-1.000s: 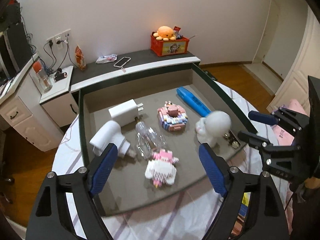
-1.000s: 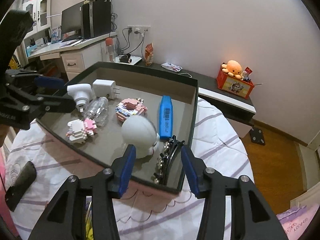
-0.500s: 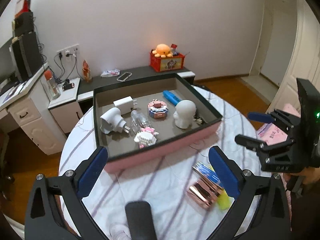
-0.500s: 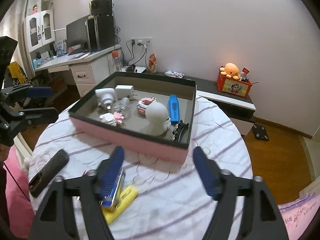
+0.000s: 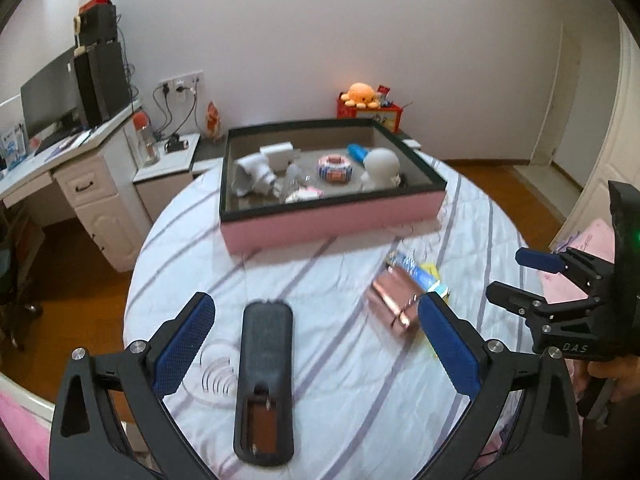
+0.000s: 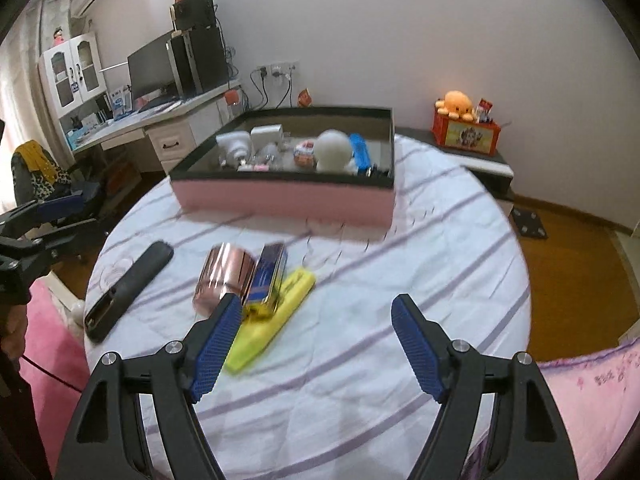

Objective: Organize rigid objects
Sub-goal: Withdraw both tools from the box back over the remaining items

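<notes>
A pink box (image 5: 332, 224) with a dark rim sits at the far side of the round table and holds white chargers, a white round figure (image 5: 380, 164), a blue bar, brick toys and a clear bottle. It also shows in the right wrist view (image 6: 280, 200). A black remote (image 5: 264, 376) lies between my left gripper's (image 5: 316, 352) open fingers, back side up. A rose-gold case (image 6: 224, 280), a blue-gold box (image 6: 268, 280) and a yellow item (image 6: 272, 316) lie together just ahead of my open, empty right gripper (image 6: 316, 348).
The table has a white cloth with purple stripes (image 6: 400, 264). A white desk with monitor (image 5: 48, 104) stands to the left. A low shelf carries a red box with an orange plush (image 6: 464, 124). Pink bedding (image 6: 580, 376) lies at the near right.
Both grippers have pulled back from over the box toward the near side of the table. The remote and the pile of small items have come into close view. Both stay open.
</notes>
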### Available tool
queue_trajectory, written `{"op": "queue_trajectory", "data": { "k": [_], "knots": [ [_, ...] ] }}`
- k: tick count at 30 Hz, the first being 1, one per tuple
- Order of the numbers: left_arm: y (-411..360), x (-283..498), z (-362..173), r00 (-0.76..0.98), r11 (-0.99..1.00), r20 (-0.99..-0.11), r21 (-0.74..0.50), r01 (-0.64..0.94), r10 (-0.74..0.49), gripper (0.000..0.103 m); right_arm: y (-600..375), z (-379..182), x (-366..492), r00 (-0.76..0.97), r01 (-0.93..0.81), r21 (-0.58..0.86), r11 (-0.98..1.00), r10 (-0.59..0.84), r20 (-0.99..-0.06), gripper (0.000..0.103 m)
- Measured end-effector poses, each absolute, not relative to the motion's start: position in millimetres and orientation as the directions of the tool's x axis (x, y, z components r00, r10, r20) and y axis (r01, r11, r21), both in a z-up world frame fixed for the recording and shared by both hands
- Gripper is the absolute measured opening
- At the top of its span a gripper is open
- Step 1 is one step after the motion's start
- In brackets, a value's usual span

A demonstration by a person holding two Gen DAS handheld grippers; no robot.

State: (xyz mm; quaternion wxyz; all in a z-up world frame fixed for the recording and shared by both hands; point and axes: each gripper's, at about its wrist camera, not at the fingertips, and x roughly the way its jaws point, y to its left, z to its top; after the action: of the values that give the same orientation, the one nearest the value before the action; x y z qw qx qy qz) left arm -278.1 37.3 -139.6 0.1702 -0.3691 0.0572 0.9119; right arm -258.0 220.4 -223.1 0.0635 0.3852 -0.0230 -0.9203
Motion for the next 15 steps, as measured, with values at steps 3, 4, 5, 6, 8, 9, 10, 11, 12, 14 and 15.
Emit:
{"op": "queue_trajectory", "data": {
  "k": [3, 4, 5, 6, 8, 9, 10, 11, 12, 14, 15],
  "knots": [
    [37.3, -271.9, -146.2, -0.67, -0.94, -0.703, 0.008, -0.34, 0.236, 0.103, 214.4, -235.0, -257.3, -0.678, 0.092, 0.103, -0.99, -0.139, -0.722, 0.079],
    [36.4, -270.0, -148.0, -0.669, -0.941, -0.705, 0.007, -0.339, 0.235, 0.103, 212.6, -238.7, -258.1, -0.674, 0.087, 0.106, -0.991, -0.137, -0.726, 0.079],
    [36.0, -269.1, -148.9, -0.666, -0.94, -0.707, 0.007, -0.34, 0.236, 0.103, 211.2, -241.7, -257.3, -0.671, 0.083, 0.111, -0.99, -0.137, -0.728, 0.079],
    [35.1, -268.1, -150.9, -0.662, -0.941, -0.712, 0.006, -0.339, 0.234, 0.103, 208.7, -245.2, -258.0, -0.667, 0.081, 0.12, -0.989, -0.144, -0.731, 0.079],
    [34.4, -268.2, -154.6, -0.654, -0.941, -0.723, 0.015, -0.338, 0.223, 0.103, 203.7, -249.8, -259.4, -0.662, 0.085, 0.134, -0.987, -0.157, -0.733, 0.079],
    [34.9, -268.0, -156.0, -0.651, -0.941, -0.727, 0.021, -0.338, 0.218, 0.103, 200.2, -252.5, -260.8, -0.658, 0.089, 0.141, -0.986, -0.165, -0.735, 0.079],
    [34.8, -268.0, -158.8, -0.651, -0.943, -0.731, 0.033, -0.331, 0.203, 0.103, 197.4, -255.0, -262.8, -0.653, 0.094, 0.15, -0.984, -0.175, -0.737, 0.079],
    [34.8, -268.3, -159.8, -0.651, -0.944, -0.733, 0.037, -0.328, 0.198, 0.103, 194.5, -257.9, -265.0, -0.646, 0.101, 0.159, -0.982, -0.186, -0.74, 0.079],
    [34.5, -267.9, -162.2, -0.646, -0.943, -0.738, 0.038, -0.33, 0.197, 0.103, 192.3, -260.4, -266.5, -0.642, 0.104, 0.164, -0.981, -0.193, -0.742, 0.079],
    [33.0, -268.1, -165.2, -0.637, -0.943, -0.744, 0.027, -0.331, 0.203, 0.103, 188.4, -267.9, -270.6, -0.634, 0.102, 0.135, -0.986, -0.169, -0.755, 0.079],
    [32.7, -268.4, -166.6, -0.632, -0.943, -0.748, 0.022, -0.333, 0.205, 0.103, 188.0, -271.6, -271.8, -0.631, 0.093, 0.11, -0.989, -0.145, -0.762, 0.079]
  ]
}}
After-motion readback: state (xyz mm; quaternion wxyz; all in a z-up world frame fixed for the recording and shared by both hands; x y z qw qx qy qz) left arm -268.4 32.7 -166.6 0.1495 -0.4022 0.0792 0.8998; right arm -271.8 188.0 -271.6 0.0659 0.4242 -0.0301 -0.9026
